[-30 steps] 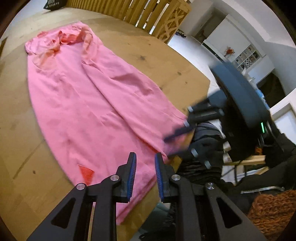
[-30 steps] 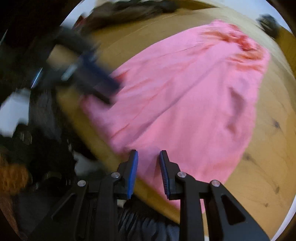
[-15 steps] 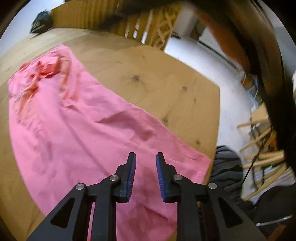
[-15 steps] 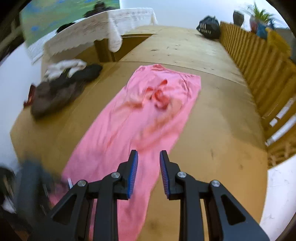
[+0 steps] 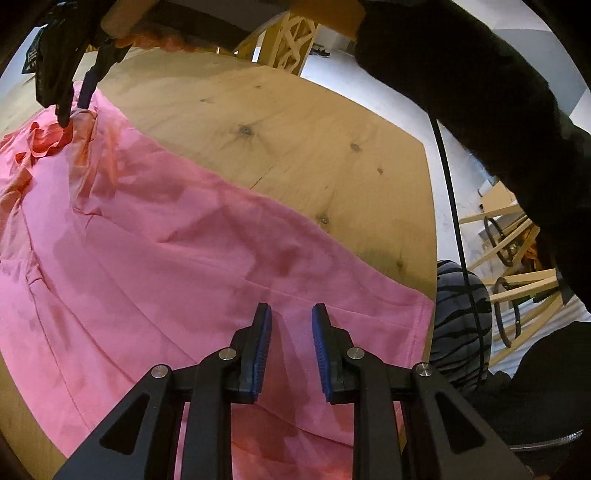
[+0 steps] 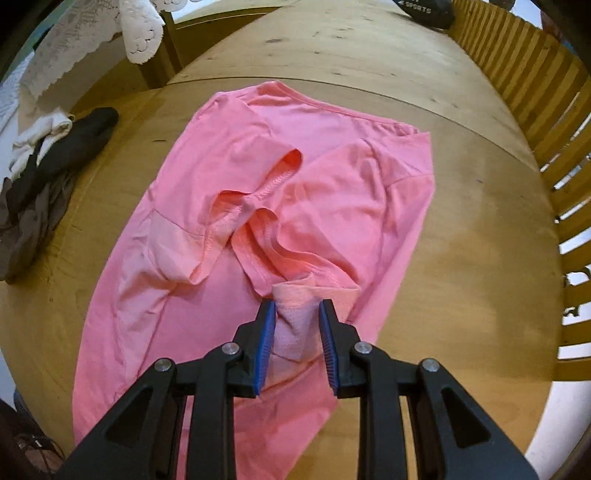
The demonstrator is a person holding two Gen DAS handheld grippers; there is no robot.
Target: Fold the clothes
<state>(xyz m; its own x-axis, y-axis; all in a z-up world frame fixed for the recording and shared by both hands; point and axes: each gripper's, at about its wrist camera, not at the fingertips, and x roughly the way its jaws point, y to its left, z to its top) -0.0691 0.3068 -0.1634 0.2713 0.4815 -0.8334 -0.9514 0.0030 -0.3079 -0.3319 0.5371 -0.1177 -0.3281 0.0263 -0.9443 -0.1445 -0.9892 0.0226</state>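
Pink shirt (image 6: 229,258) lies spread lengthwise on the round wooden counter (image 6: 461,240), front side down by the look of the neckline at 12 o'clock in the right wrist view. Both short sleeves are already turned in over the middle of the body, though they sit crumpled rather than flat, so I judge the fold as only begun: the sleeves need tidying, the long sides are not brought in, and the length is not yet doubled over.

Right tongs (image 6: 297,332) stand parted, with a raised flap of sleeve fabric between the blue pads but not pinched, as far as I can tell; nothing is gripped. Left tongs (image 5: 290,350) are likewise parted and empty, poised over the hem end, where the cloth hangs slightly past the counter rim at 4 o'clock in the left wrist view.

Room: bare wood runs wide at 3 o'clock of the shirt up to a slatted wooden railing (image 6: 535,92). At 9 o'clock a heap of dark and pale clothes (image 6: 40,173) lies near but apart from the shirt. A black bag (image 6: 424,11) sits at the far end, well apart. The hem edge over the rim could slide off if tugged that way.
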